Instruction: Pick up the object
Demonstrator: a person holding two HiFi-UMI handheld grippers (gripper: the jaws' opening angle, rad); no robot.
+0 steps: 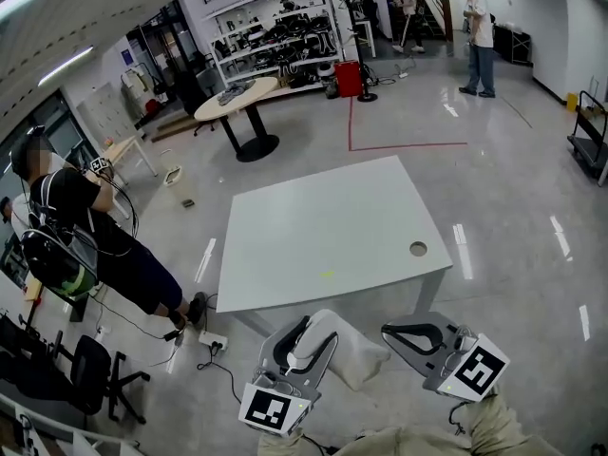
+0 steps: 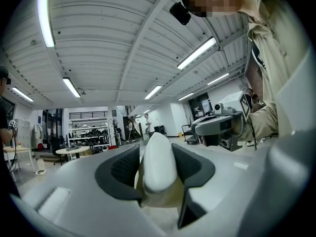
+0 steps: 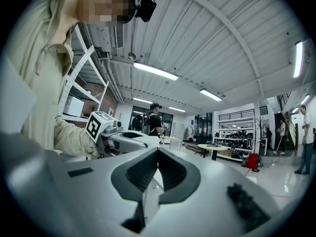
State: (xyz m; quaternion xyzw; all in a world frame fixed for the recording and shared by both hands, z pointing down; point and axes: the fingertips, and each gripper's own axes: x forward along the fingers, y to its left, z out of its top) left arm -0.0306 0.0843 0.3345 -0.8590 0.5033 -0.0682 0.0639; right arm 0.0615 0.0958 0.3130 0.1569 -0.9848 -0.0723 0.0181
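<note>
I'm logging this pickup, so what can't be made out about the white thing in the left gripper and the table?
- The white object, left gripper view: its lower part is hidden behind the body of the left hand-held gripper; what it is is unclear.
- Same object, head view: its near end is covered by that hand-held gripper.
- A yellowish speck on the table, head view: too small to identify.

My left claw (image 2: 157, 148) has a matt grey plastic body, and its black pads (image 2: 123, 168) are finely ribbed. The white object (image 2: 158, 166) looks smooth with a soft sheen. The counter (image 1: 323, 236) is matt and the floor (image 1: 513, 188) is glossy.
</note>
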